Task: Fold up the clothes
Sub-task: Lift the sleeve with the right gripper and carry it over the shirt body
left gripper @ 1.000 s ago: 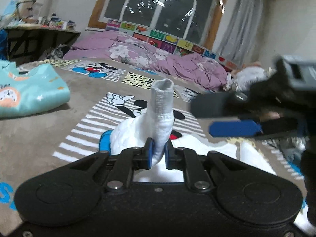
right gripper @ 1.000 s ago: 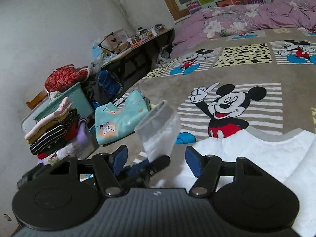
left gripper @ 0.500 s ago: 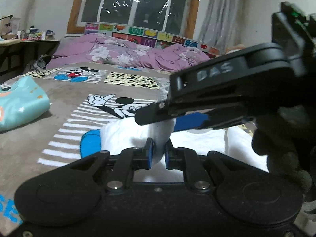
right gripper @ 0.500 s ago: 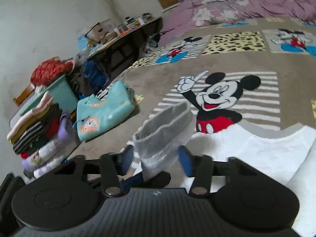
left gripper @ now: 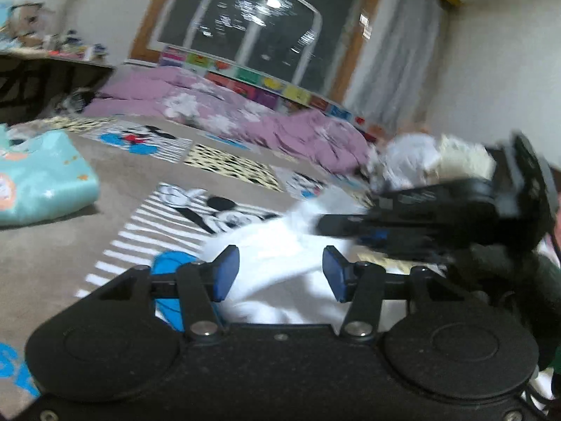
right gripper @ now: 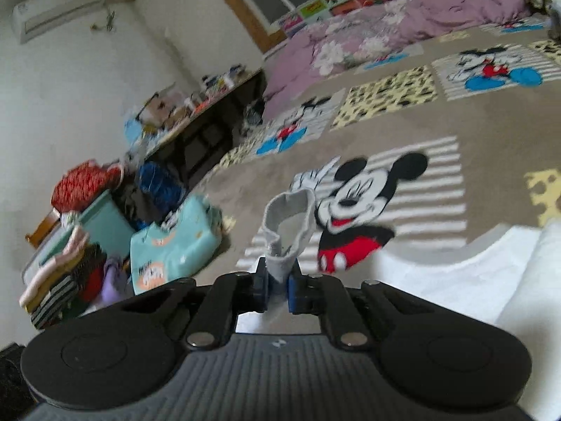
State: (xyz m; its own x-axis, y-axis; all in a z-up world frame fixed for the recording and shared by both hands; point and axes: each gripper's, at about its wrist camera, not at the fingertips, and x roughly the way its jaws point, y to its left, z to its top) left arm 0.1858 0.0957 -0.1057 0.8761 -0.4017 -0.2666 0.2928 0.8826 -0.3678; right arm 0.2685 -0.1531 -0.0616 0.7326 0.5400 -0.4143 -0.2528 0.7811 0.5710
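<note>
home bedroom: cartoon-print blanket (right gripper: 491, 133) on bed, purple duvet (right gripper: 403, 24) at 12 o'clock, wall AC unit (right gripper: 58, 8) at 10.

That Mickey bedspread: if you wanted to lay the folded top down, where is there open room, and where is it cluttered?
Open: the plain brown stretch between the teal folded shirt and the big Mickey print; also the patterned squares before the purple duvet. Crowded: the white garment covers the near right, and the clothes stack and bin fill the left edge.
</note>
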